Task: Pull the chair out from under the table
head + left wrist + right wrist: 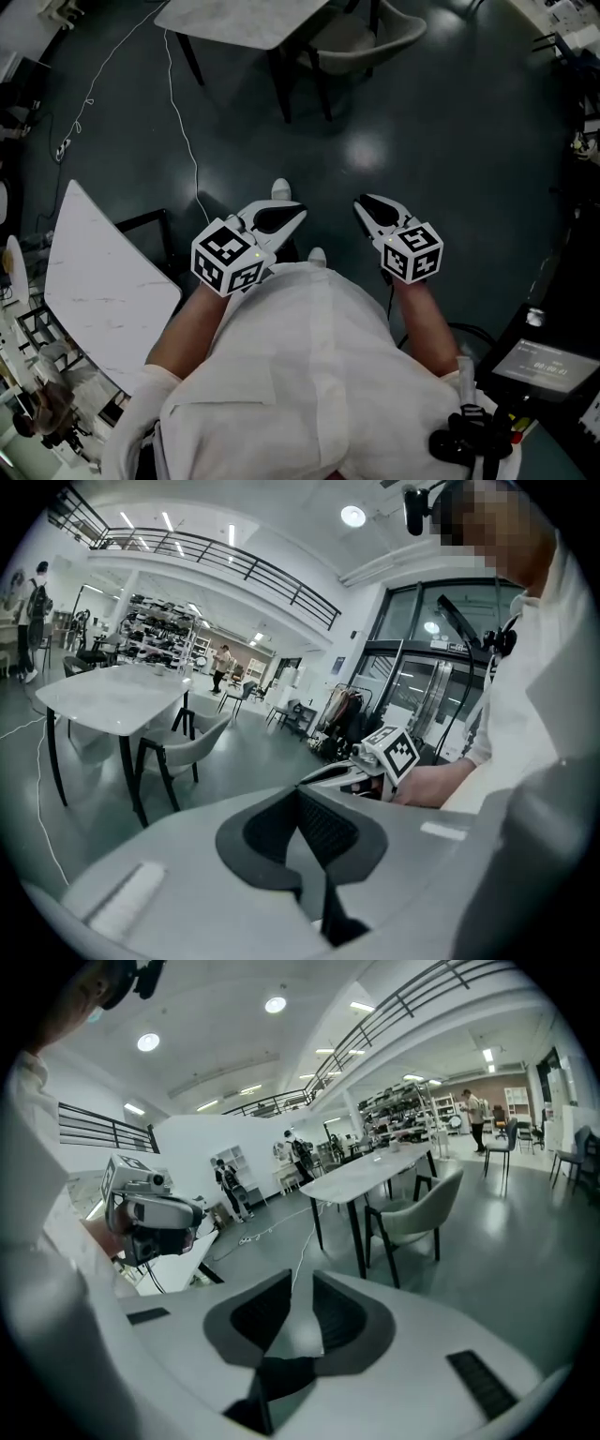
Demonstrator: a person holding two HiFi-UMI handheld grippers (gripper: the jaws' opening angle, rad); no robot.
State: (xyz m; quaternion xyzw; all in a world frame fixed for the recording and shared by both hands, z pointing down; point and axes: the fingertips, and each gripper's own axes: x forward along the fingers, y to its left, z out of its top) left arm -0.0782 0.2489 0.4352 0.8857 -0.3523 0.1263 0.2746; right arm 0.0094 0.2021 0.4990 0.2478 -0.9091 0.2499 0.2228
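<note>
A pale grey chair [366, 42] stands tucked under a white marble table [244, 19] at the far side of the dark floor. Both grippers are held out in front of the person, well short of the chair and touching nothing. My left gripper [298, 211] has its jaws together and holds nothing. My right gripper [361, 202] shows a narrow gap between its pads, with only floor behind it. In the left gripper view my left gripper [298, 794] points past the chair [183, 747] and table [112, 691]. The right gripper [298, 1283] view shows the same chair [417, 1213] and table [375, 1171] ahead.
A second white table [103, 272] stands close on the left. A thin white cable [183, 122] runs across the floor toward the far table. A black device with a screen [553, 361] sits at the lower right. People [473, 1110] stand far back in the hall.
</note>
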